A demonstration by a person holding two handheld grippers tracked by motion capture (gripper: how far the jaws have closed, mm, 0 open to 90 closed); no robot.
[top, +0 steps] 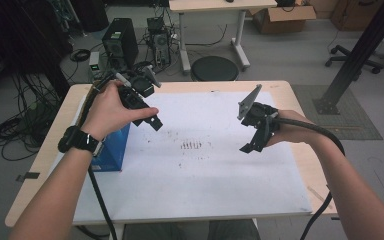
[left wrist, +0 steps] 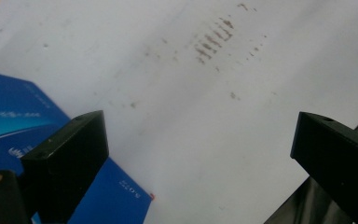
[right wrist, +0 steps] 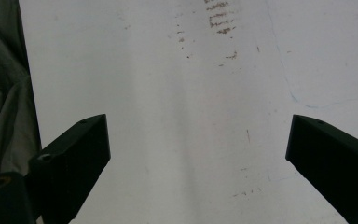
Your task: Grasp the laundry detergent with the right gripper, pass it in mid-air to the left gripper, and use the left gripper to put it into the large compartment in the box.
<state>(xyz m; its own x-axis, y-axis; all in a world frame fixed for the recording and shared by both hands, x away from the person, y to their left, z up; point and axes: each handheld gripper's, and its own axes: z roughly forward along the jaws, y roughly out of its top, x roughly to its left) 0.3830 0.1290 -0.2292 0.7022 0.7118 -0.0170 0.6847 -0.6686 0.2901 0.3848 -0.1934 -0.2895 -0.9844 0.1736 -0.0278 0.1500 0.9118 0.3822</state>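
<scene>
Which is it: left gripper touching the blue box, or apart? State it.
Apart. In the left gripper view the left gripper stands open over the white sheet, with the blue box lying beyond its jaw.

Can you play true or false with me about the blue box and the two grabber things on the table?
1. The left gripper is holding the blue box. False: its jaws are open with nothing between them.
2. The blue box sits at the left side of the white sheet. True.
3. The right gripper is open. True.
4. The white sheet is perfectly clean. False: it has brown marks near the middle.
</scene>
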